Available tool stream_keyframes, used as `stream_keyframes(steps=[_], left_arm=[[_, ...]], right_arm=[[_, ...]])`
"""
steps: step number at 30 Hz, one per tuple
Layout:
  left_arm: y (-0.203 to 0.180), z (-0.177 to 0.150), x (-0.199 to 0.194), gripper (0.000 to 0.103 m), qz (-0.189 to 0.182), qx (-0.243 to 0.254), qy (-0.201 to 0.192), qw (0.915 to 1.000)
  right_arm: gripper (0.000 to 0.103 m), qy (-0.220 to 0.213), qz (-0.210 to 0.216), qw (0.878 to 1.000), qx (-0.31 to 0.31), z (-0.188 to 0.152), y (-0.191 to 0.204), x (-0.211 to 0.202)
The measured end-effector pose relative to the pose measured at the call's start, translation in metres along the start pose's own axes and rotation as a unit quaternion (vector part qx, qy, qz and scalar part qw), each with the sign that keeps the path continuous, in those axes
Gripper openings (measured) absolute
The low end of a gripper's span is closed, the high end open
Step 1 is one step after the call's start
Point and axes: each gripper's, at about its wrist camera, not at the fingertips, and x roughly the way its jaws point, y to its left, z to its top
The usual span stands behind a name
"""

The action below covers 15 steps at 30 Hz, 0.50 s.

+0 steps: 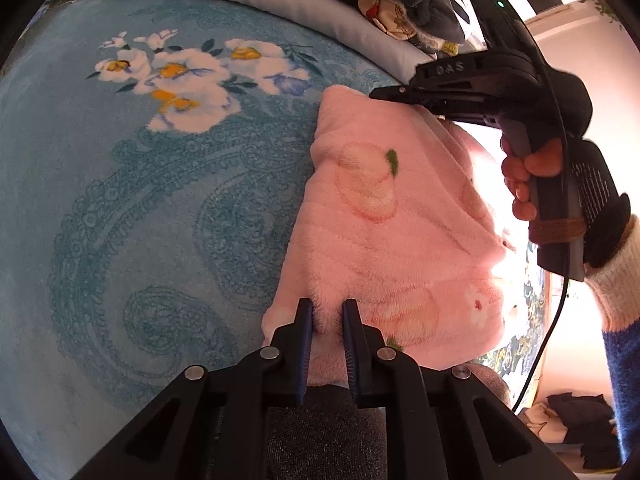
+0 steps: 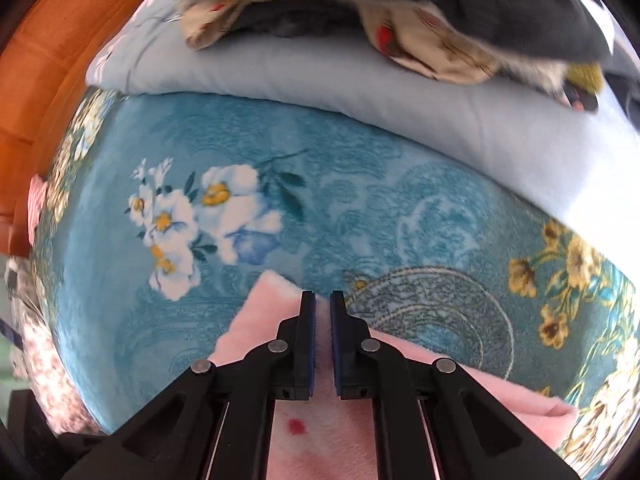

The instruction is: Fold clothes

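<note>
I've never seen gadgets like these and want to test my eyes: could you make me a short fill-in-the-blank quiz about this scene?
1. Both grippers, left and right, pinch a fluffy garment coloured ____.
2. The blanket beneath it is mostly ____.
3. The white flowers printed on it have ____ centres.

Missing words: pink; blue; yellow

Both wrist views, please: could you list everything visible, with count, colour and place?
pink fleece garment: one, pink with peach motifs, lifted above the blanket, held at two edges
floral blanket: one, teal with white flowers, covering the bed
quilt: one, pale blue, folded at the far edge
clothes pile: one heap, grey and cream, on the quilt
left gripper: black, shut on the garment
right gripper: black, shut on the garment
hand: one, holding the right gripper's handle
</note>
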Motion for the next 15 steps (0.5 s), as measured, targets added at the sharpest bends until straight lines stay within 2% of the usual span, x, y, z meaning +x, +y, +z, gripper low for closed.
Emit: stream_keyframes(steps=[2,4,7,9,10,11,13,15], left_arm=[[0.003,0.000,-0.002,0.020,-0.009,-0.009,-0.003,0.9999],[0.003,0.002,-0.010,0.018,-0.017,-0.014,-0.014,0.9997],[0.000,0.014,-0.022,0.021,-0.026,-0.014,-0.032,0.9991],[-0.003,0.024,-0.025,0.036,-0.021,-0.012,-0.042,0.9988],[-0.004,0.029,-0.026,0.050,-0.018,-0.010,-0.046,0.9987],[-0.004,0.034,-0.025,0.060,-0.018,-0.008,-0.049,0.9986],[-0.005,0.042,-0.019,0.068,-0.017,-0.001,-0.048,0.9987],[-0.005,0.047,-0.012,0.071,-0.012,0.008,-0.038,0.9992]], right_arm=[[0.007,-0.013,0.026,1.000,0.007,-0.003,-0.004,-0.011],[0.008,-0.031,0.055,0.998,0.014,-0.007,-0.010,-0.027],[0.009,-0.076,0.088,0.993,0.026,-0.021,-0.024,-0.064],[0.011,-0.111,0.100,0.988,0.047,-0.041,-0.040,-0.089],[0.019,-0.128,0.105,0.984,0.064,-0.055,-0.052,-0.100],[0.031,-0.144,0.109,0.980,0.083,-0.070,-0.063,-0.110],[0.043,-0.171,0.112,0.971,0.125,-0.105,-0.090,-0.126],[0.043,-0.190,0.106,0.961,0.172,-0.149,-0.122,-0.138]])
